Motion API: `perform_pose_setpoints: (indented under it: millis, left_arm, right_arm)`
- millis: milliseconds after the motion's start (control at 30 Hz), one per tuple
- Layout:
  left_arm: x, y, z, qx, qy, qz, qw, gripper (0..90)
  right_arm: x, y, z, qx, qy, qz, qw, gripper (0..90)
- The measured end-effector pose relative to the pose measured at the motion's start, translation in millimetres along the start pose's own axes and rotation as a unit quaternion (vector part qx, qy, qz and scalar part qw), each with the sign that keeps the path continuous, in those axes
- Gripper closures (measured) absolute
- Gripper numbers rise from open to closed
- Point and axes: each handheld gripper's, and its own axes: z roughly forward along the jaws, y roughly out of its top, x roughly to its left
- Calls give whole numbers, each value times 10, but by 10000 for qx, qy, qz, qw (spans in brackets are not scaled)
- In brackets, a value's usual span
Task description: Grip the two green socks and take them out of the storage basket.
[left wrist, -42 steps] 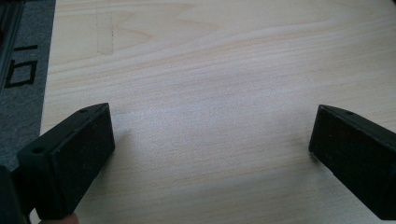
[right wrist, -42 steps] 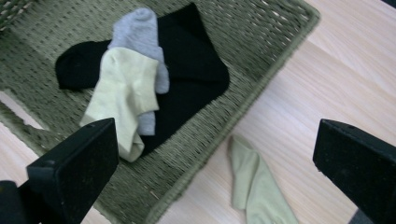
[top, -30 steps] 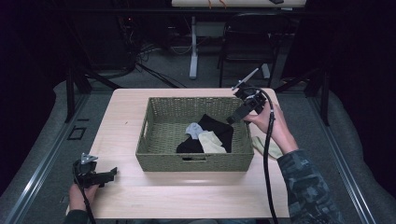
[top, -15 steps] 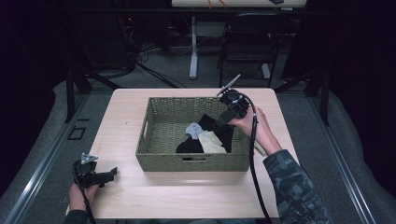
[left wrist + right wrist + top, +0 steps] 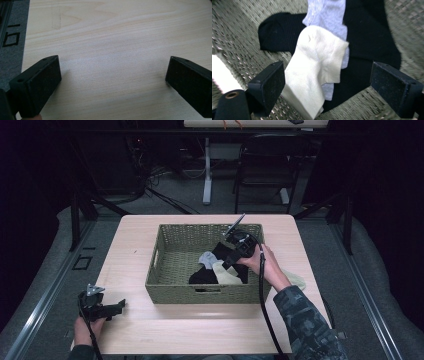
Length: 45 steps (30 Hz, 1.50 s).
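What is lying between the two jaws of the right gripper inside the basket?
In the right gripper view, a cream sock lies between the open jaws, on a grey sock and black socks.

High view: above my side, facing forward and down over whole table (image 5: 150,330) and basket (image 5: 172,292). My right gripper (image 5: 327,82) view: very close, slightly blurred, on socks (image 5: 317,65) just ahead, shared with high view. Left gripper view: close on tabletop.

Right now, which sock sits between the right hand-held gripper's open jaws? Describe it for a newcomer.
Find the woven basket on the table. Inside lies a small sock pile; the cream sock rests on top, over a grey sock and black socks. It is the palest one.
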Motion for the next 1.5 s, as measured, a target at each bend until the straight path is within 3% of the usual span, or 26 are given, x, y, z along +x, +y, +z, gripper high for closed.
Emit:
perform_pose_setpoints:
  millis: [200, 400, 500, 667, 733, 767, 800, 1033, 1500]
  left_arm:
    - [0, 0, 0, -2, 1, -2, 10000, 0]
    - [0, 0, 0, -2, 1, -1, 10000, 0]
    - [0, 0, 0, -1, 1, -1, 10000, 0]
    - [0, 0, 0, -1, 0, 0, 10000, 0]
    - [0, 0, 0, 1, 0, -1, 10000, 0]
    - [0, 0, 0, -1, 1, -1, 10000, 0]
    - [0, 0, 0, 0, 0, 0, 10000, 0]
    - [0, 0, 0, -1, 1, 0, 10000, 0]
    - [0, 0, 0, 0, 0, -1, 10000, 0]
  right_arm:
    - [29, -6, 176, 192, 42, -48, 9998, 115]
    - [67, -7, 301, 305, 85, -52, 9995, 161]
    - [87, -5, 371, 498, 102, -89, 9987, 191]
    - [110, -5, 464, 666, 125, -112, 9976, 318]
    - [123, -6, 482, 722, 94, -114, 9973, 443]
    - [126, -1, 488, 860, 42, -145, 9962, 571]
    - [125, -5, 493, 866, 30, -164, 9961, 630]
    - [131, -9, 431, 920, -10, -188, 9956, 862]
    - [95, 37, 78, 584, -49, -215, 9980, 871]
